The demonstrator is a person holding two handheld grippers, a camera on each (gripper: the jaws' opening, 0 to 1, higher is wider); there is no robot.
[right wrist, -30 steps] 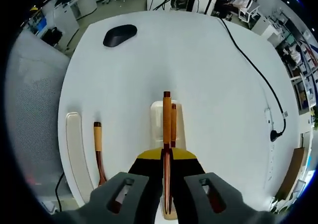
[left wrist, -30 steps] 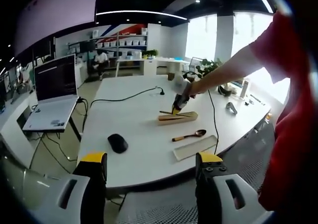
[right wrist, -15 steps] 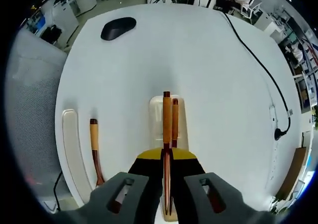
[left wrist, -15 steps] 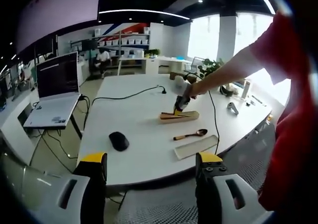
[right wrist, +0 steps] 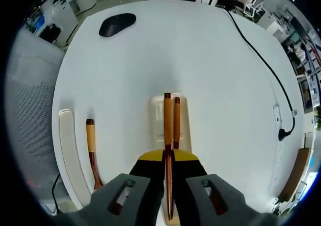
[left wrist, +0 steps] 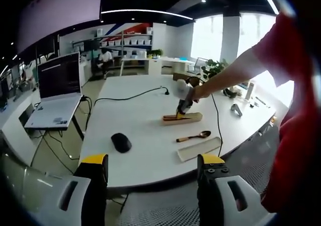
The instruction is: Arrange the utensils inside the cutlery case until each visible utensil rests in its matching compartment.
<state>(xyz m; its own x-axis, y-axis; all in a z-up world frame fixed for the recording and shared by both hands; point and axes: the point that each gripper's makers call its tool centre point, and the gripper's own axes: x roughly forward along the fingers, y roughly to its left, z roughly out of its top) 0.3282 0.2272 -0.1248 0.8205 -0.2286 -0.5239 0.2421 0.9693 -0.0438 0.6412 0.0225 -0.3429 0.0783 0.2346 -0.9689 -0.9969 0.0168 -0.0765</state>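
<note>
A pale wooden cutlery case [right wrist: 156, 117] lies on the white table [right wrist: 150, 60], straight under my right gripper [right wrist: 168, 158]. That gripper is shut on a brown chopstick [right wrist: 167, 128] that points along the case. A second chopstick [right wrist: 176, 121] lies beside it over the case. Left of the case, on the table, rests a wooden spoon [right wrist: 90, 146]. In the left gripper view the right gripper [left wrist: 184, 105] stands over the case [left wrist: 181, 118], with the spoon [left wrist: 193, 136] nearer to me. My left gripper [left wrist: 152, 161] hangs open off the table's near edge, holding nothing.
The case's long pale lid [right wrist: 67, 151] lies left of the spoon, near the table edge. A black mouse [right wrist: 117, 24] sits farther off, and a black cable [right wrist: 261, 70] runs along the right. A laptop [left wrist: 52, 110] stands on a side desk. A mesh chair is below the left gripper.
The held chopstick's tip, earlier past the case's far end, now sits level with it. The left gripper has stayed open and still.
</note>
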